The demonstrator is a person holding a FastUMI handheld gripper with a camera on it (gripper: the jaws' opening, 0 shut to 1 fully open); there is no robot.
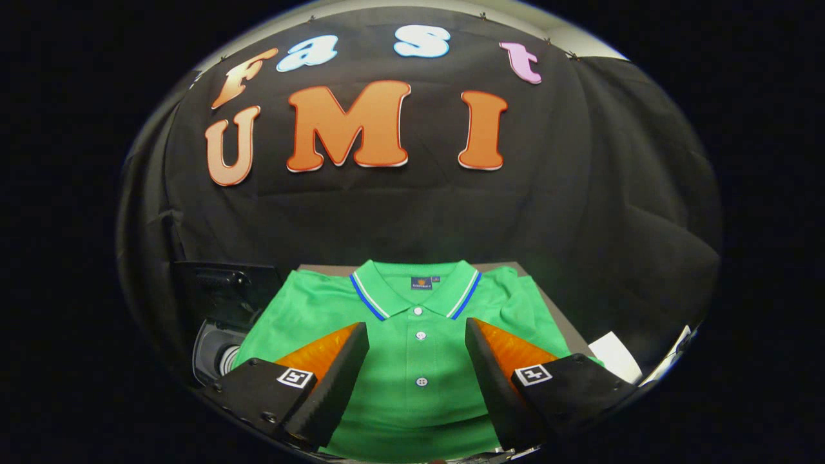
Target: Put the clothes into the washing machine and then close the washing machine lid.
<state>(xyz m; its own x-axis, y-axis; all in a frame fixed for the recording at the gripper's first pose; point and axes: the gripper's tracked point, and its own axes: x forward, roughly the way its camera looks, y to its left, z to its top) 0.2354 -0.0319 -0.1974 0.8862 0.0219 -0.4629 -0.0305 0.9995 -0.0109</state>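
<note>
The gripper [417, 338] hovered with its fingers spread apart above a folded green polo shirt [419, 361], its button placket between them. Beside the shirt sat the open washing machine [216, 348]. A shallow pinch could slip and unfold the fabric.

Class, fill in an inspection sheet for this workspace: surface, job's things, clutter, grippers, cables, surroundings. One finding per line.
Surface: grey tabletop, mostly covered by the shirt.
Job's things: green polo shirt lies flat, collar away from the tool, buttons fastened; washing machine sits beside the shirt, lid raised, drum open.
Clutter: white sheet at the table's edge, beside the shirt.
Grippers: tool open, fingers apart above the shirt's button placket, gripping nothing.
Cables: nothing seen.
Surroundings: black cloth wall behind the table.
</note>
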